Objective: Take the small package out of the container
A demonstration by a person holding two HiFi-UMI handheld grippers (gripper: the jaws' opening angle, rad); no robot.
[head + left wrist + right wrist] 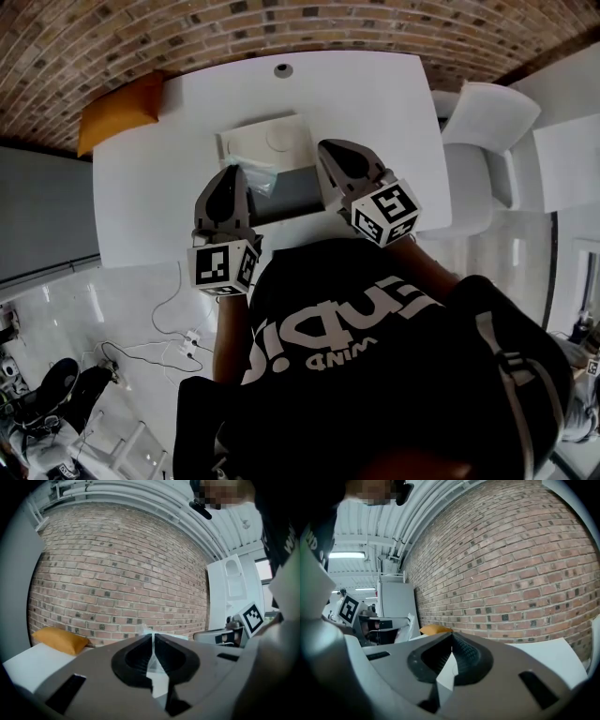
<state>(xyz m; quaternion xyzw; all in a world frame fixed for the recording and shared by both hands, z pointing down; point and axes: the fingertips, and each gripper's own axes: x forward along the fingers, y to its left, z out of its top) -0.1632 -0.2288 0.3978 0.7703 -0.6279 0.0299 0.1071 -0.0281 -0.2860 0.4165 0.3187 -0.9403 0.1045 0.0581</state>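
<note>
A grey open container (292,192) with a white flap (272,142) lies on the white table (150,178). My left gripper (235,171) hovers over the container's left end. It is shut on a small clear plastic package (262,176), which hangs beside its tips. In the left gripper view (153,637) a thin edge of the package (145,631) sticks up between the closed jaws. My right gripper (324,147) is over the container's right end. Its jaws (450,638) are shut with nothing between them. From there, the left gripper and package (410,624) show at the left.
An orange cushion (120,111) lies on the table's far left corner. A white chair (487,141) stands to the right of the table. A brick wall (117,573) runs behind the table. Cables (178,342) lie on the floor at the left.
</note>
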